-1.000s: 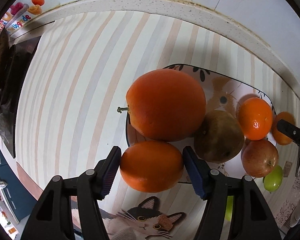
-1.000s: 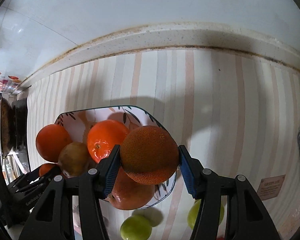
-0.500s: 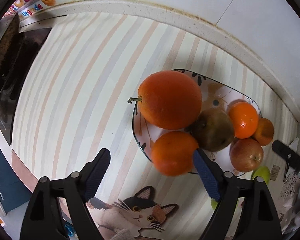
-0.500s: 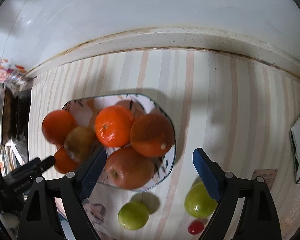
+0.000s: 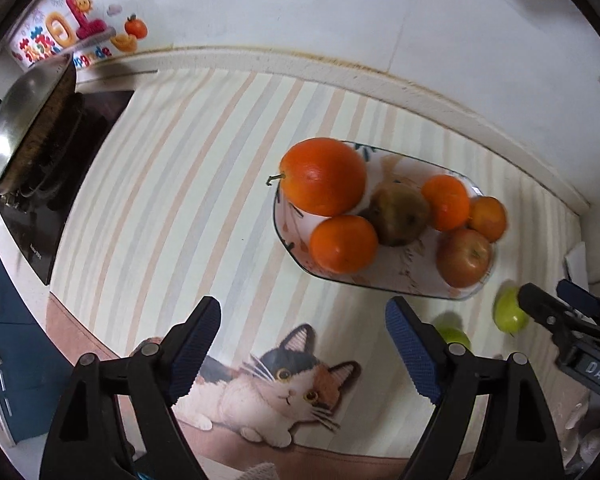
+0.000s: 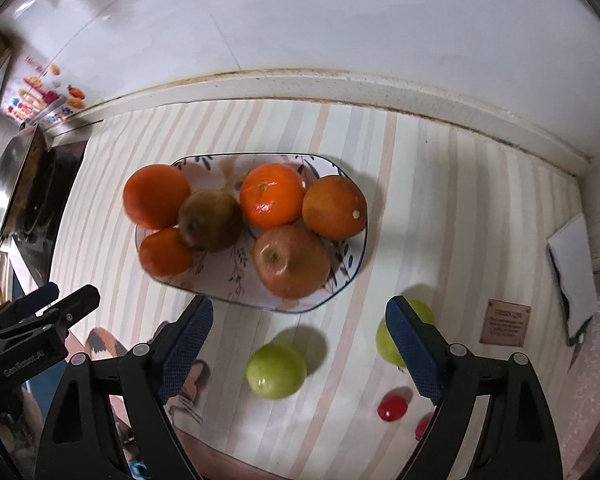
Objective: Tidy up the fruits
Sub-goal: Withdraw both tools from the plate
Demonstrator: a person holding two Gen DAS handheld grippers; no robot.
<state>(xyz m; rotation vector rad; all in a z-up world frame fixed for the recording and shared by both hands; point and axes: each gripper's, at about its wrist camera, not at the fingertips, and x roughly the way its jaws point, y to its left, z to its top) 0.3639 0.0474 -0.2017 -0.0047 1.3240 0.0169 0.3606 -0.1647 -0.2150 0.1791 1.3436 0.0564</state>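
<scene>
A patterned plate on the striped mat holds several oranges, a brown pear and a red apple. The largest orange sits at the plate's left end, a smaller orange below it, and a rough-skinned orange at the right end. Two green apples and small red fruits lie on the mat in front of the plate. My left gripper and right gripper both hang open and empty above the mat, short of the plate.
A wok sits on a black stove at the left. The tiled wall and its raised ledge run behind the plate. A cat picture is on the mat's near edge. White paper lies at the right.
Both grippers let go of their oranges, which now rest on the plate, opened wide, and rose up and back so the plate looks smaller and farther.
</scene>
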